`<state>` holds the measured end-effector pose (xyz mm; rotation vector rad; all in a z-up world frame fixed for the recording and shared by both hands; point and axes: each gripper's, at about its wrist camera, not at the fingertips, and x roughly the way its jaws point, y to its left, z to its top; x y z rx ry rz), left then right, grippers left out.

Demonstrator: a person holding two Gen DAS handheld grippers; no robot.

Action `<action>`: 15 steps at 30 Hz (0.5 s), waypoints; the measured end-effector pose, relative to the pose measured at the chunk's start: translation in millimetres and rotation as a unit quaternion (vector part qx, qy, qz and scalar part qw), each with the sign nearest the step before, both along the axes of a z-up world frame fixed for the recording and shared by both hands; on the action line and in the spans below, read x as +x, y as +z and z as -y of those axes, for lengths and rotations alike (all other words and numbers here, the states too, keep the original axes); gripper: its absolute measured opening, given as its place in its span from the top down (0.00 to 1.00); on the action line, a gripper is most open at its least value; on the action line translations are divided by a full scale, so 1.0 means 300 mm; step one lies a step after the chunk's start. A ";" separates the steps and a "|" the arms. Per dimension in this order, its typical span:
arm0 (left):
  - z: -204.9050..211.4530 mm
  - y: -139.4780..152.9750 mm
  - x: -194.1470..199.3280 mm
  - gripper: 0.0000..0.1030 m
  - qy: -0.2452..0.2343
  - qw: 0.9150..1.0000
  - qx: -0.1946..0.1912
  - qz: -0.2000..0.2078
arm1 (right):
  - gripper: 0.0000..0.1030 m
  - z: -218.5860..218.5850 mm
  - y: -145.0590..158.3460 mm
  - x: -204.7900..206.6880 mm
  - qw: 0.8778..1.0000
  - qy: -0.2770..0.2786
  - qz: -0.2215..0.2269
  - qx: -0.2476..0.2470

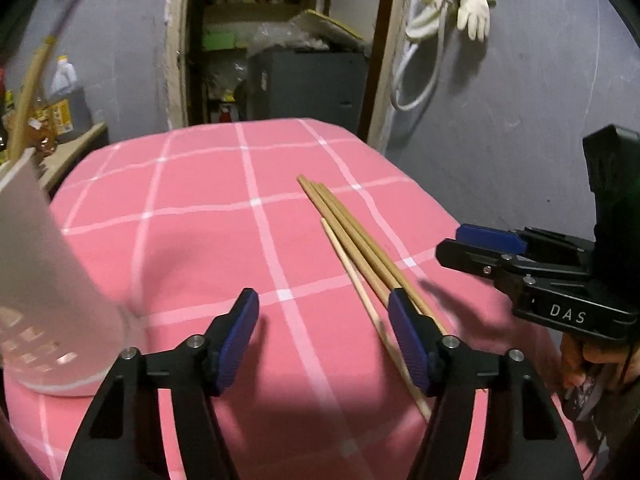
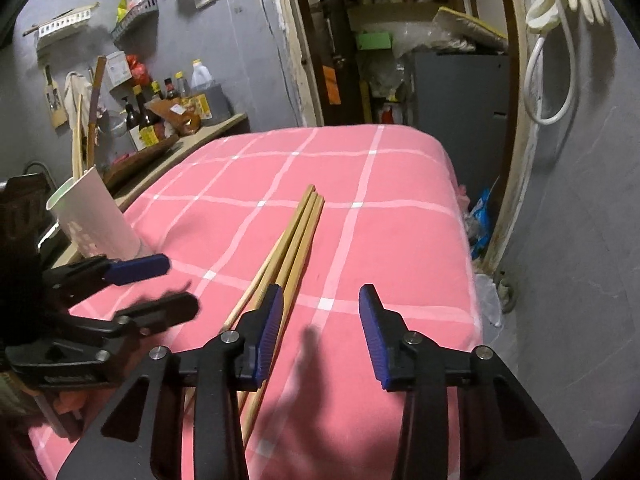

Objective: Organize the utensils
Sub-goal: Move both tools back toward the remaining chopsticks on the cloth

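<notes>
Several wooden chopsticks (image 1: 352,236) lie side by side on the pink checked tablecloth (image 1: 200,208); they also show in the right wrist view (image 2: 298,232). A white perforated utensil holder (image 1: 44,280) stands at the table's left; it also shows in the right wrist view (image 2: 96,216), with a chopstick standing in it. My left gripper (image 1: 324,340) is open and empty above the cloth, its right finger over the chopsticks' near ends. My right gripper (image 2: 320,332) is open and empty, its left finger beside the chopsticks.
The right gripper (image 1: 480,248) shows at the right edge of the left wrist view; the left gripper (image 2: 160,284) shows at the left of the right wrist view. A shelf with bottles (image 2: 168,108) stands beyond the table's left. A doorway with a grey cabinet (image 1: 308,80) lies behind.
</notes>
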<state>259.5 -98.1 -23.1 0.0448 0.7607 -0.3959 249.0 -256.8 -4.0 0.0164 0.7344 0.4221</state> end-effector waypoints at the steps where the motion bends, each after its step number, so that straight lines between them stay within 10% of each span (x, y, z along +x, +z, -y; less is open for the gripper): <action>1: 0.008 -0.007 0.010 0.47 -0.003 1.000 0.003 -0.005 | 0.65 -0.002 -0.002 0.003 1.000 0.002 -0.003 -0.002; 15: 0.036 -0.067 0.158 0.69 0.004 0.997 -0.002 -0.081 | 0.65 0.004 -0.014 0.055 1.000 -0.007 -0.027 0.002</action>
